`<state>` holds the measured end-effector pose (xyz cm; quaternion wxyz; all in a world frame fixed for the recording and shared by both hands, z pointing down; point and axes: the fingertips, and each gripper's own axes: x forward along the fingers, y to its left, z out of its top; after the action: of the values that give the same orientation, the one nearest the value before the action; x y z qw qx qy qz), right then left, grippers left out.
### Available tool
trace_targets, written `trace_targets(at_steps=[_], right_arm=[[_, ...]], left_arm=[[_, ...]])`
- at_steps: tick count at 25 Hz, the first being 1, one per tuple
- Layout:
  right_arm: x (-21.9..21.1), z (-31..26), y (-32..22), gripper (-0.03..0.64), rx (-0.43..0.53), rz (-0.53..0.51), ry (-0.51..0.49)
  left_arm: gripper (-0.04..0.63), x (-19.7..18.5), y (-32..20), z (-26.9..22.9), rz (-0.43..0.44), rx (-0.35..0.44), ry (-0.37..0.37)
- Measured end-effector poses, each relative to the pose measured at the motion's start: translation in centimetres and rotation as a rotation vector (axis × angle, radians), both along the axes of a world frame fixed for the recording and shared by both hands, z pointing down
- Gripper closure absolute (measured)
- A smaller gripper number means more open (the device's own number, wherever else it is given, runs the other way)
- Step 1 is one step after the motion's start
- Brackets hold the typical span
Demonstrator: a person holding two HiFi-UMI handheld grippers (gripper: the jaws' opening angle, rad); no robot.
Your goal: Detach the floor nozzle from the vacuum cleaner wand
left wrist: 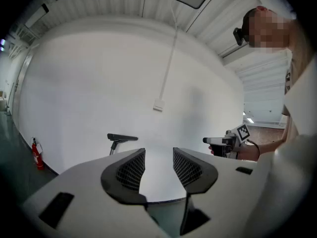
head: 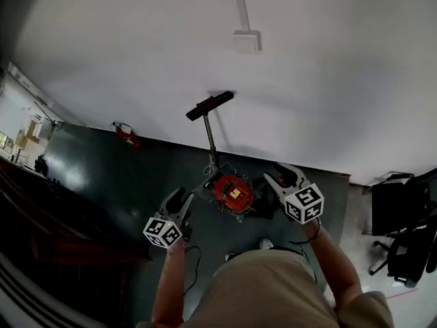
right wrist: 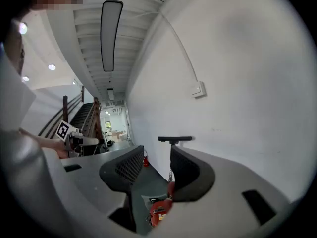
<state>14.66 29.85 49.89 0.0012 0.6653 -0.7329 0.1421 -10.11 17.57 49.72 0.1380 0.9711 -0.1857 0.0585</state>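
Left claw (head: 184, 197) and right claw (head: 278, 175) hang slightly spread and empty, with the vacuum cleaner (head: 232, 191) between them at twelve o'clock.

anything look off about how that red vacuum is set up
The black bar-shaped floor nozzle stands up in the air atop the thin metal wand, above the round red canister, instead of lying on the dark floor.

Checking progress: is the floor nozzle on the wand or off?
On. The black floor nozzle caps the upper end of the wand, which rises from the red vacuum body.
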Motion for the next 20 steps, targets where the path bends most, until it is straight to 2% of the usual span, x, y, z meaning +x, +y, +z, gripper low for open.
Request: trace_targets(at_steps=[11, 16, 20], right_arm=[[1.1, 0.4, 1.0, 0.442, -0.002, 0.0, -0.008], [0.9, -0.4, 1.3, 0.439, 0.037, -0.027, -0.084], [1.0, -0.5, 1.1, 0.439, 0.039, -0.027, -0.088]], left_arm=[[0.411, 1.2, 0.8, 0.3, 0.003, 0.004, -0.005], [0.411, 1.0, 1.0, 0.3, -0.002, 0.006, -0.008], [0.411, 0.9, 0.9, 0.5, 0.0, 0.005, -0.017]])
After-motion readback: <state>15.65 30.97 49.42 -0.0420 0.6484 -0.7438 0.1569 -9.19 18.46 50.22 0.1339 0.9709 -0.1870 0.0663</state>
